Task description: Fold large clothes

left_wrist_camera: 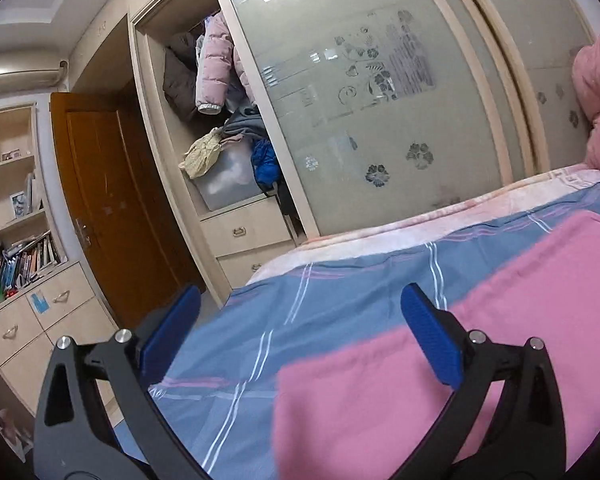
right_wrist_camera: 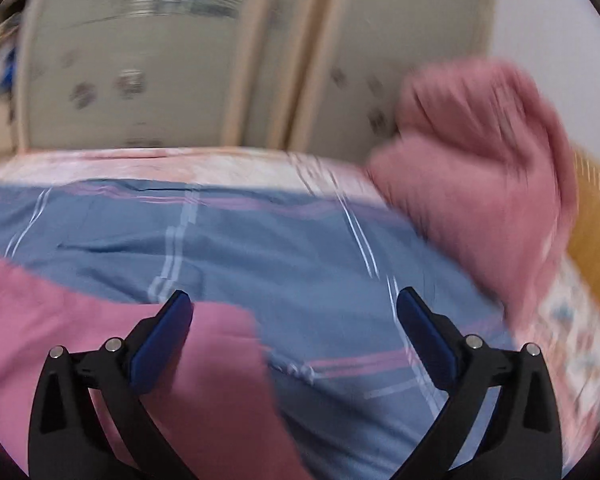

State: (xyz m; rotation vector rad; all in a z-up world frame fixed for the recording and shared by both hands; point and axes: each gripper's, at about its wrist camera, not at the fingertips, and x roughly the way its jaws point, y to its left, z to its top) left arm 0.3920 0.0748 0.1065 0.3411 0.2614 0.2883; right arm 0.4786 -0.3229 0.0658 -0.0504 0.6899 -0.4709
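A large pink garment (left_wrist_camera: 439, 364) lies flat on the blue checked bed sheet (left_wrist_camera: 300, 320). In the left wrist view my left gripper (left_wrist_camera: 300, 312) is open and empty, above the garment's left edge. In the right wrist view the pink garment (right_wrist_camera: 100, 344) fills the lower left. My right gripper (right_wrist_camera: 294, 308) is open and empty, above the garment's right end and the sheet (right_wrist_camera: 260, 248). The right wrist view is blurred by motion.
A pink quilt (right_wrist_camera: 479, 176) is bunched at the bed's far right, also in the left wrist view (left_wrist_camera: 599, 100). Sliding wardrobe doors (left_wrist_camera: 379, 100) stand behind the bed, with an open section full of clothes (left_wrist_camera: 220, 92). A brown door (left_wrist_camera: 112, 208) and bookshelves (left_wrist_camera: 16, 240) stand left.
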